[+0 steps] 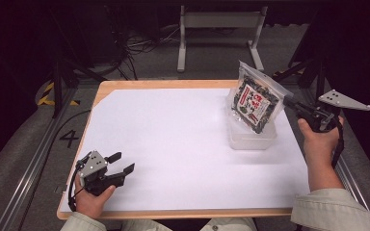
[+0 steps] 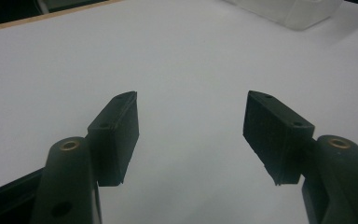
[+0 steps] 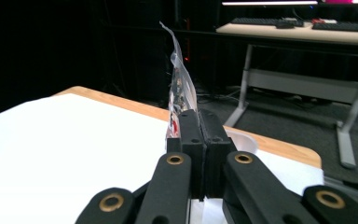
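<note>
Snack packet [image 1: 256, 98], clear plastic with a dark printed label in red, white and black, hangs tilted above a translucent plastic container [image 1: 251, 135] at the far right of the table in the high view. The label's writing is too small to read. The right gripper [image 1: 289, 102] pinches the packet's right edge, with the person's right hand [image 1: 320, 139] behind it and a grey three-cornered plate on top. The container sits on a white sheet [image 1: 183, 144] that covers most of the wooden table [image 1: 125, 84]. At the near left corner the left gripper [image 1: 121, 162] rests low over the sheet in the left hand [image 1: 94, 197], jaws spread apart and holding nothing. On the grey floor to the left of the table a painted "4" [image 1: 69, 138] can be read.

From the left gripper view, the two black jaws stand wide apart over bare white sheet [image 2: 186, 60]. A corner of the translucent container [image 2: 298, 11] shows at the top right.

From the right gripper view, the right gripper [image 3: 199, 140] has its jaws pressed together on the packet [image 3: 181, 88], seen edge-on as a thin crinkled film rising straight up from between them. Bits of red and dark print show on it, none legible. Behind it are the table's wooden edge [image 3: 121, 103], the rim of the container [image 3: 242, 139], and a desk [image 3: 298, 32] with a keyboard in the dark room.
</note>
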A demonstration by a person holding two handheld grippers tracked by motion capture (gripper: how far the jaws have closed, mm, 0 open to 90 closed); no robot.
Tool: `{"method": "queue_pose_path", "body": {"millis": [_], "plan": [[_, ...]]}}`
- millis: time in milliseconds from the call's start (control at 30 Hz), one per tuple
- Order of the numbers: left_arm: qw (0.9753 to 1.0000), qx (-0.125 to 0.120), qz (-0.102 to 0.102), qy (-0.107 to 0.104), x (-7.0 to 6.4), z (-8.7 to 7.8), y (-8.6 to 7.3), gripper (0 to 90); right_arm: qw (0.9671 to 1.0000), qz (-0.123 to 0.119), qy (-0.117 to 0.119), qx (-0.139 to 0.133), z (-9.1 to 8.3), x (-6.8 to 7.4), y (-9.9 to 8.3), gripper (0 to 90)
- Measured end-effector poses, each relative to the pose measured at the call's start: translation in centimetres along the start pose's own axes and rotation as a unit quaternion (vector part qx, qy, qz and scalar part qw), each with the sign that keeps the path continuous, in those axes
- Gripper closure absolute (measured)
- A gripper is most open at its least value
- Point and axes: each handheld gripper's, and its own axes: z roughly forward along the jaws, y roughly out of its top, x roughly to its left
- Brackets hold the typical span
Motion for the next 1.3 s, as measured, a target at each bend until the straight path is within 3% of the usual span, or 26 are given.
{"method": "queue_pose_path", "body": {"millis": [267, 467, 733, 800, 833, 967, 1300], "plan": [[1.0000, 0.005, 0.004, -0.002, 0.0, 0.4, 0.1, 36.1, 0.9997, 0.012, -0.012, 0.017, 0.2, -0.7, 0.3, 89.3], [1.0000, 0.003, 0.001, -0.005, 0.1, 0.5, 0.2, 36.0, 0.9991, 0.001, -0.022, 0.036, 0.6, -0.9, 1.3, 88.8], [1.0000, 0.003, -0.002, -0.003, 0.3, 0.2, 0.1, 35.9, 0.9992, 0.002, -0.016, 0.036, 0.7, -1.0, 1.8, 86.7], [1.0000, 0.001, -0.001, -0.002, 0.3, 0.2, 0.1, 35.8, 0.9992, 0.005, -0.013, 0.039, 0.7, -1.2, 1.8, 83.6], [1.0000, 0.001, -0.001, -0.002, 0.3, 0.2, 0.1, 35.8, 0.9993, 0.008, -0.006, 0.035, 0.6, -1.3, 2.0, 76.9], [1.0000, 0.004, -0.003, -0.003, 0.2, 0.2, 0.0, 35.8, 0.9995, 0.009, 0.005, 0.030, 0.1, -1.3, 2.4, 63.9], [1.0000, 0.002, -0.004, -0.007, 0.2, 0.2, 0.1, 35.2, 0.9995, 0.010, 0.026, 0.013, -1.6, -1.3, 3.3, 40.8]]}}
